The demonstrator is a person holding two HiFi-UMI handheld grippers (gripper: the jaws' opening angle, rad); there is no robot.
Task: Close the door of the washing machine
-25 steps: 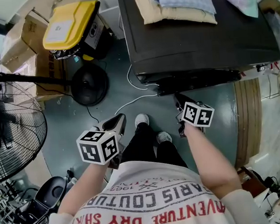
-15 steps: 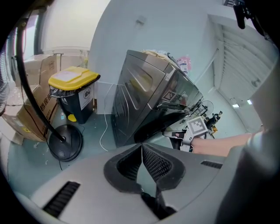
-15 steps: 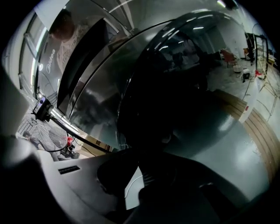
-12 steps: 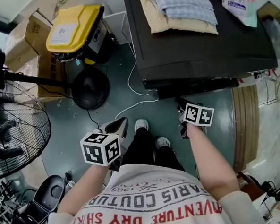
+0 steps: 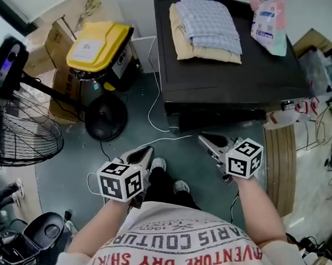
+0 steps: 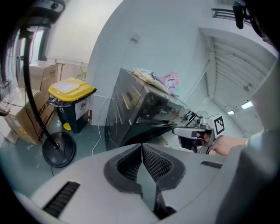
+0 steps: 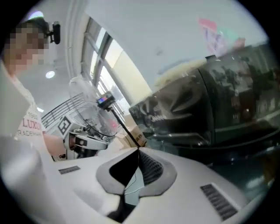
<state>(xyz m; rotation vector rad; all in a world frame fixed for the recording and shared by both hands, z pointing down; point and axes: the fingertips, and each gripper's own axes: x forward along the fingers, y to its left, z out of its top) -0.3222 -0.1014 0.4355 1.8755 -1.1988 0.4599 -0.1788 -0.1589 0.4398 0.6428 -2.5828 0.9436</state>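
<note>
Jaws of the left gripper (image 6: pixel 141 148) meet tip to tip in the left gripper view, nothing pinched; the black box-shaped washing machine (image 6: pixel 131 109) stands beyond them. Right gripper view: right gripper (image 7: pixel 138 152) pressed closed too, empty, machine looming ahead. Head view: both grippers hang over the grey-green floor (image 5: pixel 72 157) near the machine's front edge; a folded blue checked cloth (image 5: pixel 207 26) lies toward its top's back-left corner.

You are working in bright, even light. The right gripper view is smearing with blur, its window (image 7: pixel 103 54) glaring at upper left, the washing machine (image 7: pixel 227 96) gleaming. Both gripper views are bending, darkening at the corners.
</note>
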